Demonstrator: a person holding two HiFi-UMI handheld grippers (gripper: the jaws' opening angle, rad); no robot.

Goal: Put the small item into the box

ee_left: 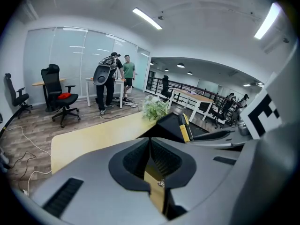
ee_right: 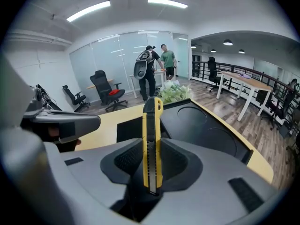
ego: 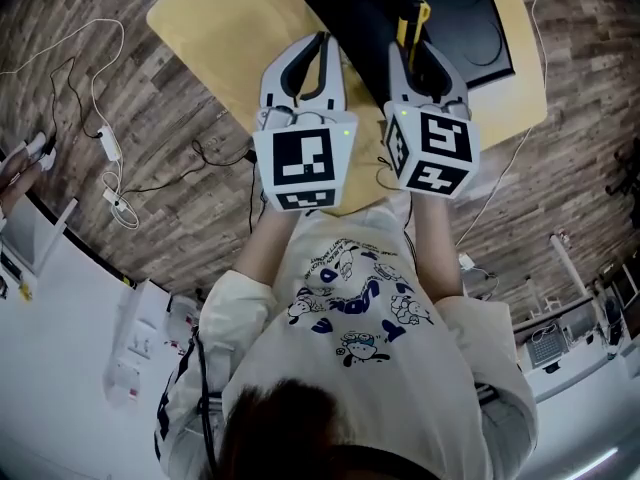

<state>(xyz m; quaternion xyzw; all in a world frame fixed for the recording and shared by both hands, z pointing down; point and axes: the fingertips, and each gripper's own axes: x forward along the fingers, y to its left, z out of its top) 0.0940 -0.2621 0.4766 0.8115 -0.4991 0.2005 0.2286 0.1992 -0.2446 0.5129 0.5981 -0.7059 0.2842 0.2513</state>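
A yellow and black utility knife stands upright between the pads of my right gripper, which is shut on it. In the head view the knife pokes out past that gripper above the black box, which lies on the far right part of the yellow table. The box's moulded black inside lies just ahead of the knife. My left gripper hovers beside it over the box's left edge, jaws together and empty. From the left gripper view the knife shows to the right.
Cables and a power strip trail over the wood floor left of the table. A green plant sits at the table's far end. Two people stand at a desk beyond, near office chairs.
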